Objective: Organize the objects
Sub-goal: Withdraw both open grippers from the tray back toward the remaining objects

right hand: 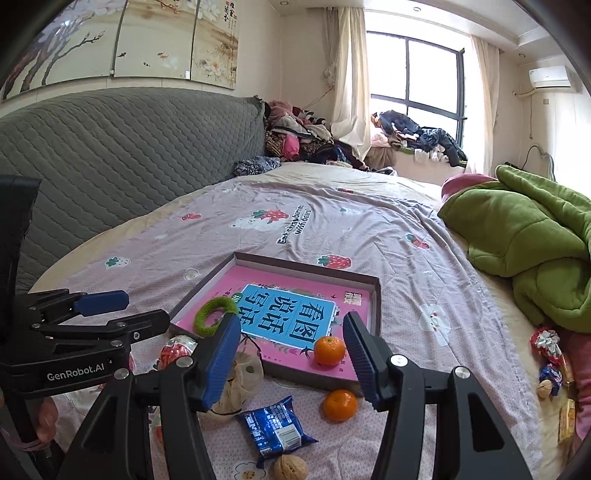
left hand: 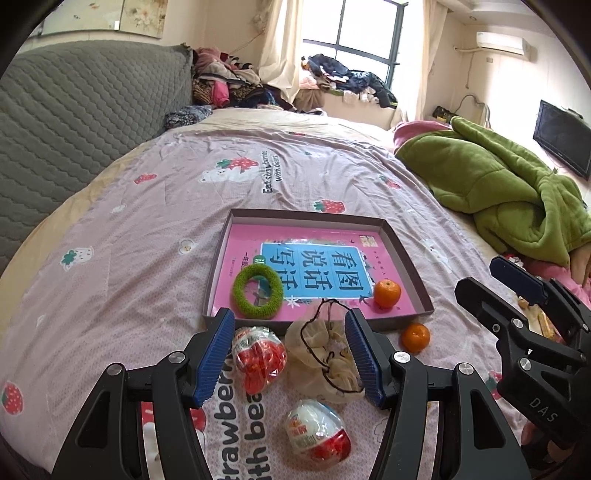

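- The left gripper (left hand: 290,354) hangs over the near part of the bed (left hand: 122,236), its blue pads spread wide with nothing pinched; a red-and-white wrapped egg (left hand: 260,356) and a cream drawstring pouch (left hand: 325,360) lie on the cover below the gap.
- The right gripper (right hand: 291,360) has its fingers parted and empty above the tray's near edge.
- Closest to the cameras lie a second wrapped egg (left hand: 317,434), a blue snack packet (right hand: 275,430) and a walnut (right hand: 290,469), the walnut cut off by the frame's bottom.
- A loose tangerine (left hand: 416,337) sits on the cover just outside the tray's near right corner.
- The shallow tray (left hand: 404,258) holds a pink book (left hand: 314,273), a green fuzzy ring (left hand: 257,291) near its near left corner and another tangerine (left hand: 386,293) near its near right corner.
- At the bed's right edge, small wrapped items (right hand: 550,354) are hard to make out.
- Beyond, a green blanket (left hand: 491,192) is heaped at the right, a grey quilted headboard (left hand: 85,122) at the left, piled clothes (left hand: 229,85) and a window (left hand: 364,33) at the far end.
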Demonstrator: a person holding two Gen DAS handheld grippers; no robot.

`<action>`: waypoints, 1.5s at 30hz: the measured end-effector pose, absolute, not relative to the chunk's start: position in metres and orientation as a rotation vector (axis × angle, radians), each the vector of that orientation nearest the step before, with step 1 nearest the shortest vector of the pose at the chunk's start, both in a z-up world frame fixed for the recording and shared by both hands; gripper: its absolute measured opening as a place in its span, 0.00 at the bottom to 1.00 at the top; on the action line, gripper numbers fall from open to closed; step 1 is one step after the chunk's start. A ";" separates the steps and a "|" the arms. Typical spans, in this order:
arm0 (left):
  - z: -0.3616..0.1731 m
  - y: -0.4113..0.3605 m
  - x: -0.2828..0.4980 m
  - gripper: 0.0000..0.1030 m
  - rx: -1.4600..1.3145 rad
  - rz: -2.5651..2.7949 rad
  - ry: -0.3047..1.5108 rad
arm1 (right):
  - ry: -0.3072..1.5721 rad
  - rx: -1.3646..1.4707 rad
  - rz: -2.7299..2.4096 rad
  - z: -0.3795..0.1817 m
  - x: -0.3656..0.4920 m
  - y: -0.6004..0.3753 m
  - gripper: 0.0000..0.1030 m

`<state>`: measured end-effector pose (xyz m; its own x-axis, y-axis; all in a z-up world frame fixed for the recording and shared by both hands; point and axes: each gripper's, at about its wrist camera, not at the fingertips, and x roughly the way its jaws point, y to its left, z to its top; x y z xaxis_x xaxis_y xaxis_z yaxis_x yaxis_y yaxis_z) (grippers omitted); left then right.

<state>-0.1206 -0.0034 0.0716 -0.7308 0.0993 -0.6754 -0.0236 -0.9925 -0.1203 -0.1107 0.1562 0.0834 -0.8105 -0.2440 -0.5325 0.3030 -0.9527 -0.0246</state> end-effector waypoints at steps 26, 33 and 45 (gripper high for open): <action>0.053 0.007 -0.079 0.62 -1.116 2.810 -0.173 | 0.098 0.796 -2.737 0.063 -0.069 0.171 0.59; 0.048 0.013 -0.075 0.62 -1.129 2.795 -0.160 | 0.106 0.807 -2.729 0.059 -0.065 0.172 0.59; 0.035 0.018 -0.074 0.62 -1.189 2.753 -0.150 | 0.108 0.853 -2.708 0.048 -0.061 0.173 0.59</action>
<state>-0.0736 0.0181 0.0353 -0.6784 0.1662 -0.7157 -0.0877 -0.9854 -0.1457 -0.0612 0.1727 0.0482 -0.7790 -0.2596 -0.5708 0.3044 -0.9524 0.0177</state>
